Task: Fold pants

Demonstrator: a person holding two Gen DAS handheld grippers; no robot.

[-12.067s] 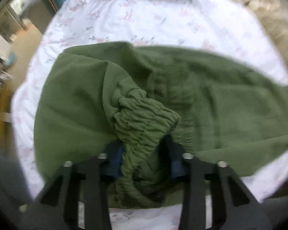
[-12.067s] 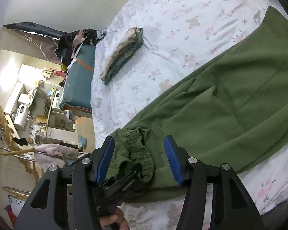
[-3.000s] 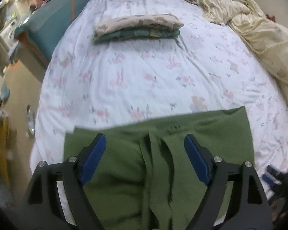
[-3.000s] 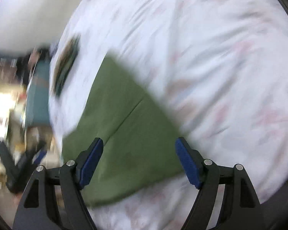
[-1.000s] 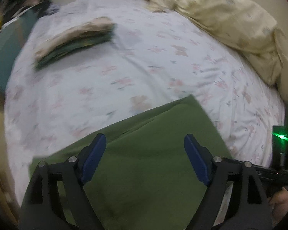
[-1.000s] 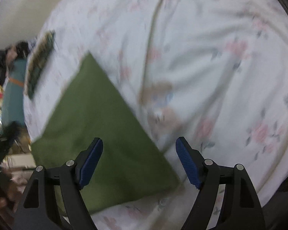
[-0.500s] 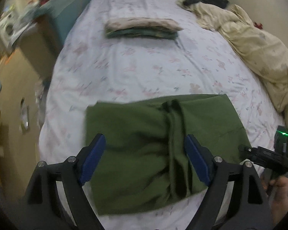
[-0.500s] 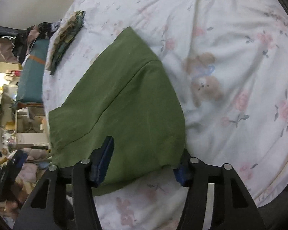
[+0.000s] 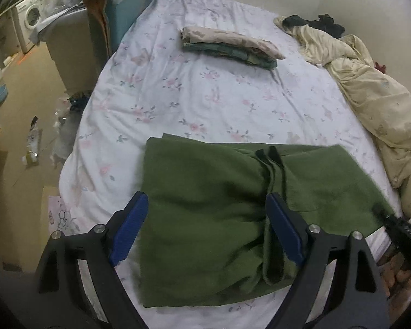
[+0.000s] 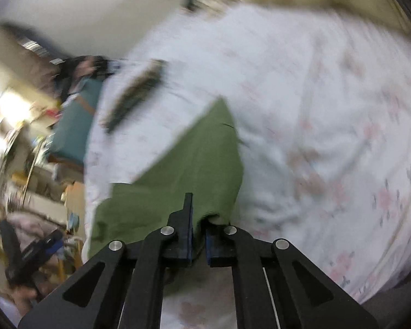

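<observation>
Right now the green pants (image 9: pixel 205 213) lie folded into a broad rectangle on the near part of the bed (image 9: pixel 219 96), on its white sheet with pink flowers. A raised ridge of bunched fabric (image 9: pixel 272 192) runs from the far edge of the rectangle toward the near edge, right of the middle.

Over on the left wrist view, the left gripper (image 9: pixel 205 230) hangs above the pants with its blue pads (image 9: pixel 128 227) spread wide, nothing between them. One pad sits over the left edge of the cloth, the other over that ridge.

Across on the right wrist view, things are blurred, but the right gripper (image 10: pixel 197 238) has its two fingers drawn close together, pinching a corner of the green pants (image 10: pixel 183 170) at the near edge. Cloth rises out of the narrow gap between the fingers and spreads away across the sheet (image 10: pixel 315 109). That same gripper shows at the lower right edge of the left view, a black body (image 9: pixel 397 230) with a hand (image 9: pixel 397 271) below it.

Farther up the bed, a stack of folded clothes (image 9: pixel 230 46) lies well apart from the pants, pale patterned piece on top, dark green beneath. Along the right side sprawls a crumpled cream blanket (image 9: pixel 370 87), with dark clothing (image 9: pixel 315 23) at its far end. Left of the bed stands a teal suitcase (image 9: pixel 120 5), and a washing machine (image 9: pixel 30 19) in the far corner.
</observation>
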